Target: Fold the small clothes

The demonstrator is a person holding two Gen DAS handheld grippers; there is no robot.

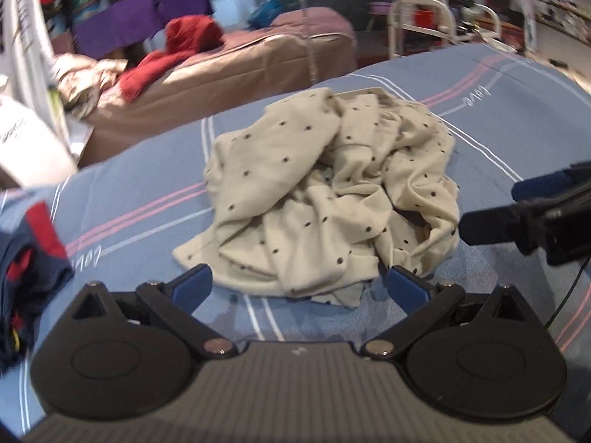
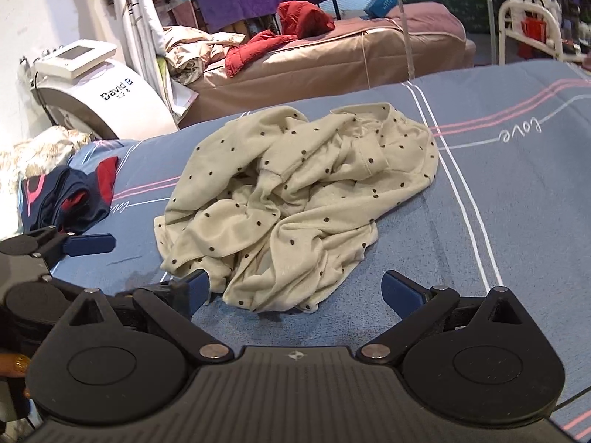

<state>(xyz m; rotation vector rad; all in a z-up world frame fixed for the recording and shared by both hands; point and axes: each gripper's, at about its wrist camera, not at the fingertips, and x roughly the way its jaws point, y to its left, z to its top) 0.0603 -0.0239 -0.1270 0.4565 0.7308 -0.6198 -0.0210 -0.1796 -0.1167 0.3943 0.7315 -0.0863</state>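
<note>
A cream garment with dark dots (image 1: 325, 199) lies crumpled in a loose heap in the middle of a bed covered by a blue sheet (image 1: 147, 184) with pink and white stripes and the word "love" stitched on it. The left hand-held gripper (image 1: 297, 282) hangs just at the near edge of the heap with its blue-tipped fingers (image 1: 192, 284) spread wide apart, nothing between them but the cloth's nearest folds lying on the sheet. The right hand-held gripper (image 2: 295, 288) is likewise spread wide, its left fingertip close against the lower edge of the garment (image 2: 295, 199), its right fingertip over bare sheet; it grips nothing. In the left wrist view the right hand-held gripper also shows at the right edge, its fingers pointing toward the heap's right side. A dark blue and red garment (image 2: 70, 199) lies bunched near the left edge of the bed, well apart from the cream one. Behind the bed stands a brown-covered couch (image 2: 332, 59) with a red jacket (image 2: 291, 26) on it, and a white machine (image 2: 103, 92) marked "David B" at the left.
</note>
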